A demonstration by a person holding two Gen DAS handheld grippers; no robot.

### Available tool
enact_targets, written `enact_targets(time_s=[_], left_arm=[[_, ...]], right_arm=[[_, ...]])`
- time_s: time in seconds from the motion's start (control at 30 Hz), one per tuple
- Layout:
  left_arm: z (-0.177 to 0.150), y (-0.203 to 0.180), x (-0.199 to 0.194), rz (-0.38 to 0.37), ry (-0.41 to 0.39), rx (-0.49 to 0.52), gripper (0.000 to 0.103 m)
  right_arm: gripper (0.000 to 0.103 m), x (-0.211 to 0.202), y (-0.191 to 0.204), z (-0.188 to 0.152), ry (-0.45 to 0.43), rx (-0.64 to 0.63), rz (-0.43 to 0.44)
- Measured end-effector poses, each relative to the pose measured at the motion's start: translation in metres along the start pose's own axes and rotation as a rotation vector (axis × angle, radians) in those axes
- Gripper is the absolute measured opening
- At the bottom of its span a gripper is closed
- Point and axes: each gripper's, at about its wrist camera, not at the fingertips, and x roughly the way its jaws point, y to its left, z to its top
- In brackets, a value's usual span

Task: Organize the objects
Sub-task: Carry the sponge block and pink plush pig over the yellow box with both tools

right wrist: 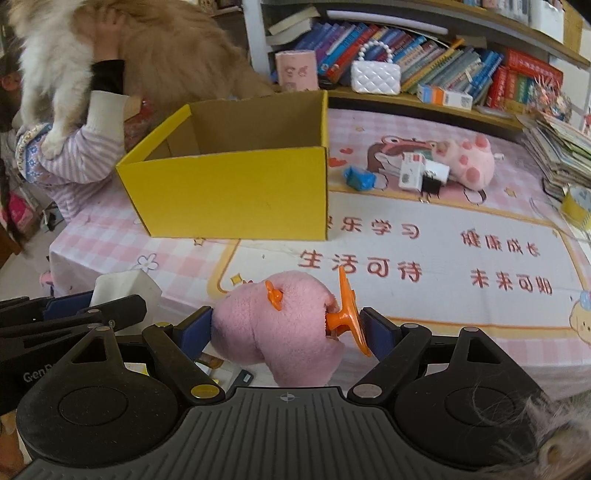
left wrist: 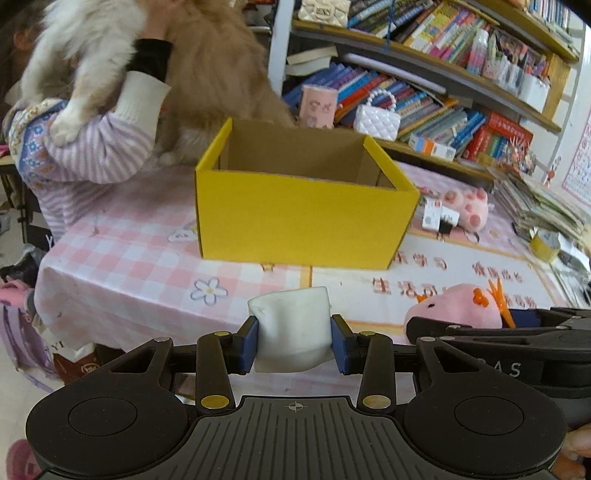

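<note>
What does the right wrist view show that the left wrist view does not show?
Only the right wrist view: a blue object on the tablecloth right of the yellow box.

Only the left wrist view: a gold bag on the top shelf.

Both: the box, the white bag, the pink plush behind the box, the left hand-held gripper shut on a white object, and the right hand-held gripper shut on a pink toy.

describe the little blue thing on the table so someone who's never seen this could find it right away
Start at the open yellow box on the pink checked tablecloth. Just past the box's right end, toward the bookshelf, a small crumpled blue object lies on the cloth, left of a white carton and a pink spotted plush. It is the only blue item there.
</note>
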Motion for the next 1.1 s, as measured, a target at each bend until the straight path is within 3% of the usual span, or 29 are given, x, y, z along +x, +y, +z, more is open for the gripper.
enact_targets(time_s=[0.27, 0.47, 0.77, 1.1], left_arm=[[0.058, 0.006, -0.007, 0.011, -0.154, 0.016, 0.039], [0.106, 0.011, 0.014, 0.025, -0.236, 0.027, 0.039], [0.137, 0.011, 0.075, 0.070, -0.181, 0.019, 0.039], [0.147, 0.016, 0.140, 0.148, -0.056, 0.059, 0.039]], right_arm=[[0.083, 0.000, 0.005, 0.054, -0.153, -0.028, 0.026], [0.083, 0.012, 0.005, 0.104, -0.266, -0.100, 0.029], [0.083, 0.069, -0.006, 0.148, -0.243, -0.168, 0.034], [0.083, 0.143, 0.014, 0.151, -0.198, -0.585, 0.032]])
